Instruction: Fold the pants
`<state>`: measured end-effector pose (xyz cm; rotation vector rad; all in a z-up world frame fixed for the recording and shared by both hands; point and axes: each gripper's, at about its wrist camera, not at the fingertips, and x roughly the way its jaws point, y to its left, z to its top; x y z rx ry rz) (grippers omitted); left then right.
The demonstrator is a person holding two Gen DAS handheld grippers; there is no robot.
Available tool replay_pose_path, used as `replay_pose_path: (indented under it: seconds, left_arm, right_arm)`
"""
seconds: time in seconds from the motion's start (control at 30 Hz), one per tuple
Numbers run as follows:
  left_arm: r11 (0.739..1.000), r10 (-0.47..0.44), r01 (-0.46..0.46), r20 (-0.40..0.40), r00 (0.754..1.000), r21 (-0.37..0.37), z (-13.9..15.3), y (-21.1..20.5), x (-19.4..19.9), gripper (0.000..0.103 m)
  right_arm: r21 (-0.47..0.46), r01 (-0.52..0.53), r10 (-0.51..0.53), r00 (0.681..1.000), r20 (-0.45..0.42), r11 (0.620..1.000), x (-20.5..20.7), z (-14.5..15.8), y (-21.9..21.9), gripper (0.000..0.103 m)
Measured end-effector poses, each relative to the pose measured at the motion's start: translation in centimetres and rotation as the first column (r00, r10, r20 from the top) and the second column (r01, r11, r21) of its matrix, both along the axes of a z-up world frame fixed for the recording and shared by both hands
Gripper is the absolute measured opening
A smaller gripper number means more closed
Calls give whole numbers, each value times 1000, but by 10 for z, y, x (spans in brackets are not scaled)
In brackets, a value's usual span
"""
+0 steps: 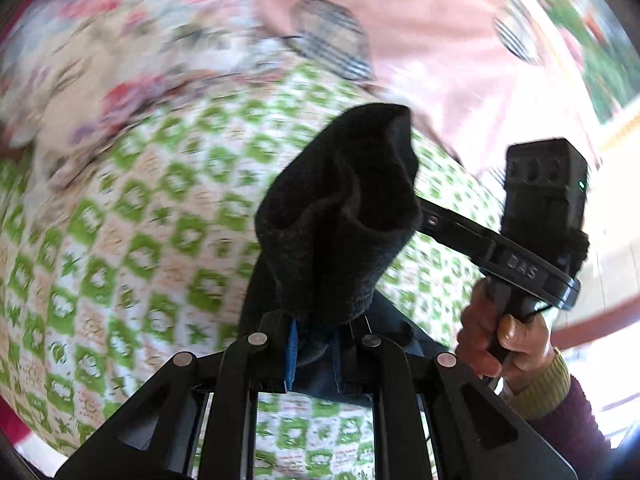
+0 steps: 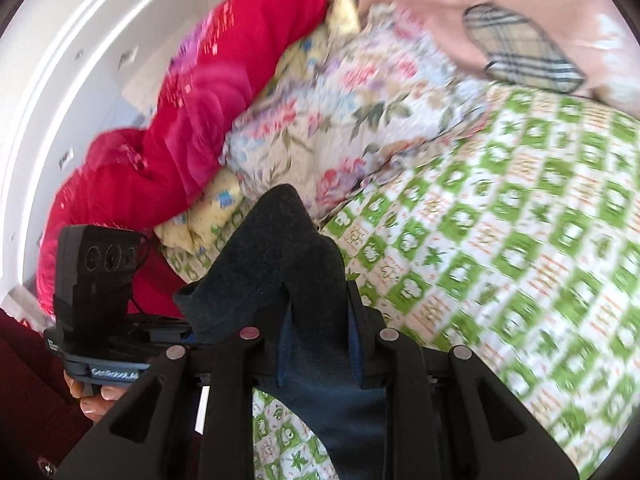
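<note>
My left gripper [image 1: 316, 344] is shut on a bunched edge of the dark pants [image 1: 340, 216], which rise in a dark fold above its fingers. My right gripper [image 2: 320, 344] is shut on another part of the same pants [image 2: 288, 264], with cloth standing up between the fingers and hanging below. Both hold the pants lifted above the green-and-white patterned bedsheet [image 1: 132, 240]. The right gripper's body and the hand on it [image 1: 532, 240] show at the right of the left wrist view. The left gripper's body [image 2: 100, 292] shows at the left of the right wrist view.
A floral quilt [image 2: 340, 100] and a red blanket [image 2: 192, 120] lie bunched at the far side of the bed. A pink garment with plaid patches [image 2: 520, 48] lies beyond the sheet. A white wall [image 2: 60, 60] is at the left.
</note>
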<state>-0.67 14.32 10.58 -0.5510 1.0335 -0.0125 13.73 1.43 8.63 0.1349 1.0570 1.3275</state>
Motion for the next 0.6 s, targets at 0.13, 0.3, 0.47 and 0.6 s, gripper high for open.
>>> replay_pose_path:
  seconds: [0.13,0.3,0.47,0.6]
  left_arm:
    - [988,-140,138,25,990,64,9,-49,2,13]
    - [962,-259,257,11,966,96,1,-98,4,13]
    - [923,-361,361,-23,932,130,-12,-145,3,13]
    - [889,-429,430,-43,902,158,-22,-176,1,13]
  right_arm:
    - [43,74,-75,997,2,996,-2,5,-44,25]
    - [55,172,-172,985,-11,984,-10,-1,-95,24]
    - [53,267,-266,964,-24,962,-24,-13,-142,23]
    - [57,327,-325,945,-47,943,-33,-23,-174,23]
